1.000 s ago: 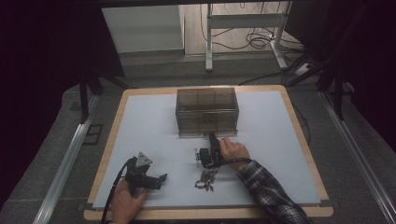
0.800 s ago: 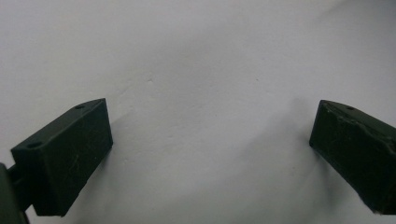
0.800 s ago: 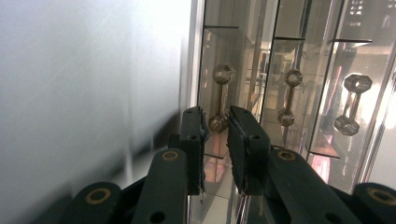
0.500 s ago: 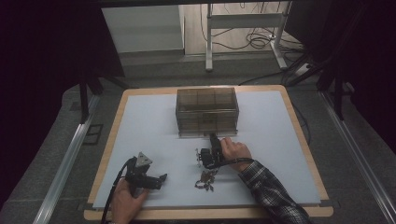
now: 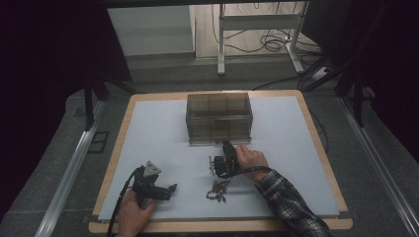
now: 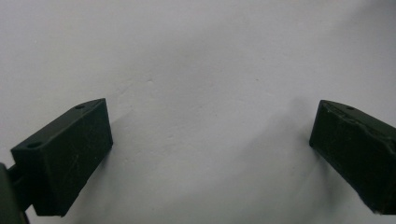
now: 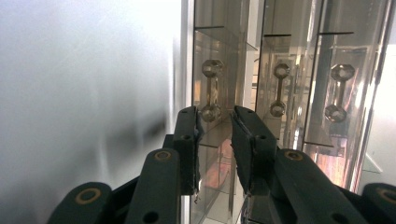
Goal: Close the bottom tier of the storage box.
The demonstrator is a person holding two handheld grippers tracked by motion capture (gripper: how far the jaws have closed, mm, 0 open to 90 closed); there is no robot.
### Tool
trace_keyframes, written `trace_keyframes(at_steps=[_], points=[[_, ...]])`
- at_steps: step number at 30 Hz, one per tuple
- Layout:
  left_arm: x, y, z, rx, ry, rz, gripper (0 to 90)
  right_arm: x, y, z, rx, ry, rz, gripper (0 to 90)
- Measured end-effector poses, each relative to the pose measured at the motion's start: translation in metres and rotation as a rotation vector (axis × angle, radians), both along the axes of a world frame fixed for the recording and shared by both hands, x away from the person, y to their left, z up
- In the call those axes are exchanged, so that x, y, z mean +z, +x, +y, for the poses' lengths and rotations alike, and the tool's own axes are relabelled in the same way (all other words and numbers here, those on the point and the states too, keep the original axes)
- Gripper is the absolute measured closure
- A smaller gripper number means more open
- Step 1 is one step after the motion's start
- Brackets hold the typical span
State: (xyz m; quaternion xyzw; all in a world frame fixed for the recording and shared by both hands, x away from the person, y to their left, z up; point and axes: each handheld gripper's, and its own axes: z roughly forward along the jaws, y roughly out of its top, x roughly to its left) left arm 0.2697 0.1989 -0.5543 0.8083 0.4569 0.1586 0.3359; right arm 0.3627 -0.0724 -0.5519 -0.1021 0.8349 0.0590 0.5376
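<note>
Here, right gripper [image 7: 215, 122] at the drawer box [image 5: 219, 117].
Jaws narrowly parted (just opening), gripping nothing; left gripper [image 6: 210, 140] spread near the table's [image 5: 296, 143] front edge.

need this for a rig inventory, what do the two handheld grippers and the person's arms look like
Both grippers are black. The left gripper carries a grey three-cornered plate on top, trails a black cable, and has blocky black jaws. The right gripper has black linkage arms with round pivot holes. The right forearm wears a dark plaid sleeve.

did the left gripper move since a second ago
No. The left gripper sits at the same spot near the table's front edge, left of the drawer box.
</note>
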Motion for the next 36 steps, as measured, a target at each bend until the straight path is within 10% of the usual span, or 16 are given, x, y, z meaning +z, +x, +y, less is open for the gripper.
trace_keyframes(at_steps=[36], points=[[0.000,0.000,0.000,0.000,0.000,0.000,0.0,0.027,0.004,-0.025,0.004,0.165,0.148,61.9]])
